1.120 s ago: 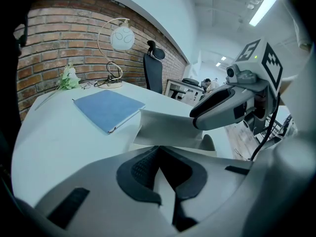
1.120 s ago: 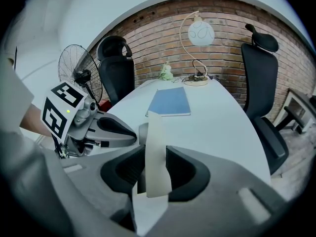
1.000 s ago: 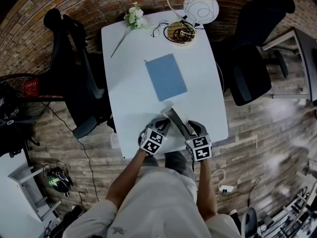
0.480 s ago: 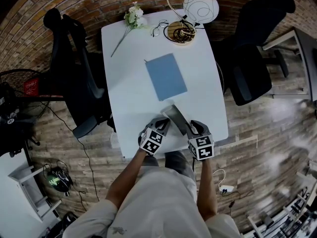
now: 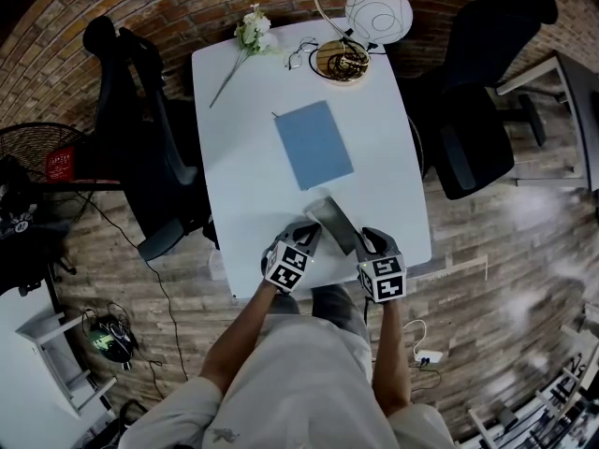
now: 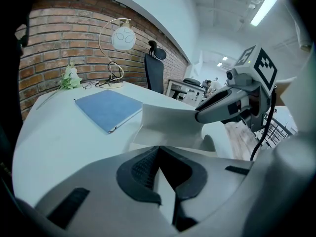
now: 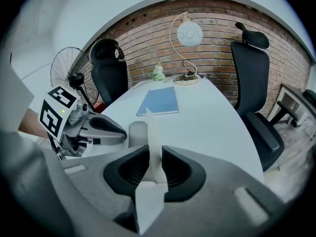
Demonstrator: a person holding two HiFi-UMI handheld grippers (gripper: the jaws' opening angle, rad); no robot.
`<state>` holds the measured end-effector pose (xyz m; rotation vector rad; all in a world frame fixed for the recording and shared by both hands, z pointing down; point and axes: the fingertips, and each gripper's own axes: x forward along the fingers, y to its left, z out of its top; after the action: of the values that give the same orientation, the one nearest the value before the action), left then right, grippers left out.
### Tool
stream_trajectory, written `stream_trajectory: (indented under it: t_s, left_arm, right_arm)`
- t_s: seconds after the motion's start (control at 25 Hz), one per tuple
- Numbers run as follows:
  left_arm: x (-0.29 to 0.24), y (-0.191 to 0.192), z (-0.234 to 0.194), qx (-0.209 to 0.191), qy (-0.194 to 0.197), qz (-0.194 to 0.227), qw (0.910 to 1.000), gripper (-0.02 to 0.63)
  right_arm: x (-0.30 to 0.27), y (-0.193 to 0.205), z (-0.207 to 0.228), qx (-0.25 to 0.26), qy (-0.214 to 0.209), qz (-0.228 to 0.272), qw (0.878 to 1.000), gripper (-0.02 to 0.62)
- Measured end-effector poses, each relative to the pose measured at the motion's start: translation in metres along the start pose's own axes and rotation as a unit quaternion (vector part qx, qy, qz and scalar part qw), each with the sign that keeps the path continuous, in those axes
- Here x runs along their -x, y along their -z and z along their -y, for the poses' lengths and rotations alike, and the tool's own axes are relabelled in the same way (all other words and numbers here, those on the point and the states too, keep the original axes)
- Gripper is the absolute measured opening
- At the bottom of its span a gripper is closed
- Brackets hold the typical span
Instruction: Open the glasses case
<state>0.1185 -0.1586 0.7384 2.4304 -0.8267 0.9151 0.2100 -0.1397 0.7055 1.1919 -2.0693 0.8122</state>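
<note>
The grey glasses case lies at the table's near edge, between both grippers. In the left gripper view its flap stands raised above the body. My left gripper is shut on a thin pale edge of the case body, which shows between its pads. My right gripper comes in from the right; its jaws are closing and its pads press on the thin upright flap. The left gripper shows beside the case's rounded end in the right gripper view.
A blue notebook lies mid-table. At the far end are a globe lamp on a round base, spectacles and a white flower. Black office chairs stand on both sides, and a fan is at the left.
The right gripper has edged slightly toward the near right, and the case's flap now shows broader in the head view. The left gripper has stayed put.
</note>
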Motion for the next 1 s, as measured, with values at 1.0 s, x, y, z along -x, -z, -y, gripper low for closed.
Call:
stream_trajectory:
  t_s: [1.0]
  left_arm:
    - [0.0, 0.0, 0.0, 0.004, -0.015, -0.003, 0.9999, 0.003]
  right_arm:
    - [0.005, 0.003, 0.027, 0.01, 0.055, 0.013, 0.998, 0.084]
